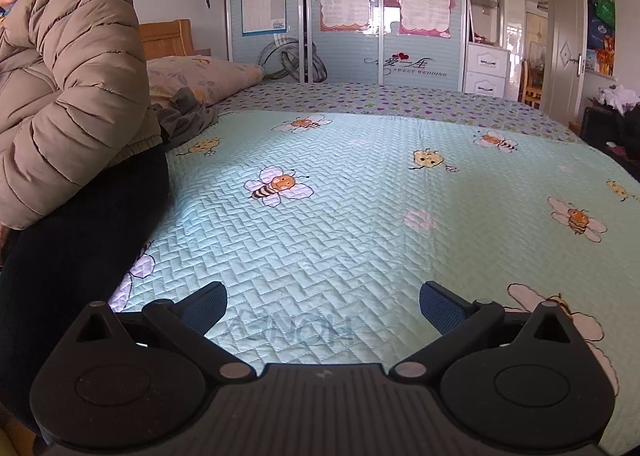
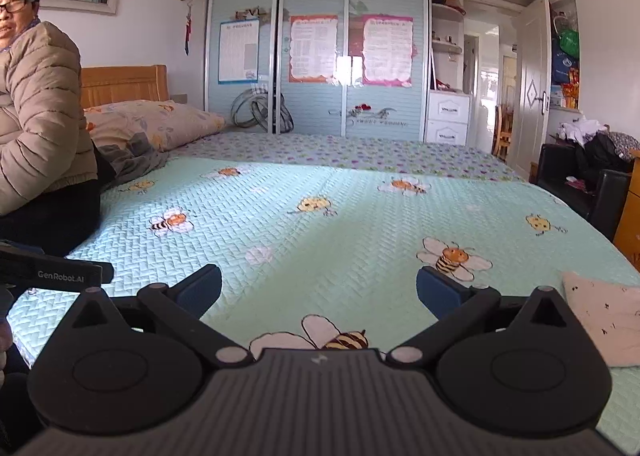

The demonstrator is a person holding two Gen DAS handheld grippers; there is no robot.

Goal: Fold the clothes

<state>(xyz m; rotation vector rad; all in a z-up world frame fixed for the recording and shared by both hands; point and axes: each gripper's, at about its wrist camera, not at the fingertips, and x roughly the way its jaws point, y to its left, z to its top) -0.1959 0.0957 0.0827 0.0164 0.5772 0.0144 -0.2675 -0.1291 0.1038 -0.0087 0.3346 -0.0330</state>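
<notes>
Both tools, left tool and right tool, hung spread and empty over the quilt. Nearest clothing, a pale garment, lay at the bed's right edge; a careless grab could've snagged quilt too.

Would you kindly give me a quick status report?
Left gripper open, empty. Right gripper open, empty. Grey garment crumpled by pillow; white cloth near right. Person seated beside garment.

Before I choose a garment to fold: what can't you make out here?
- Grey garment, both views: partly behind a seated person; type unclear.
- White speckled cloth, right wrist view: cut by the right tongs; unseen from the left tongs.
- Chair pile: too small.
</notes>
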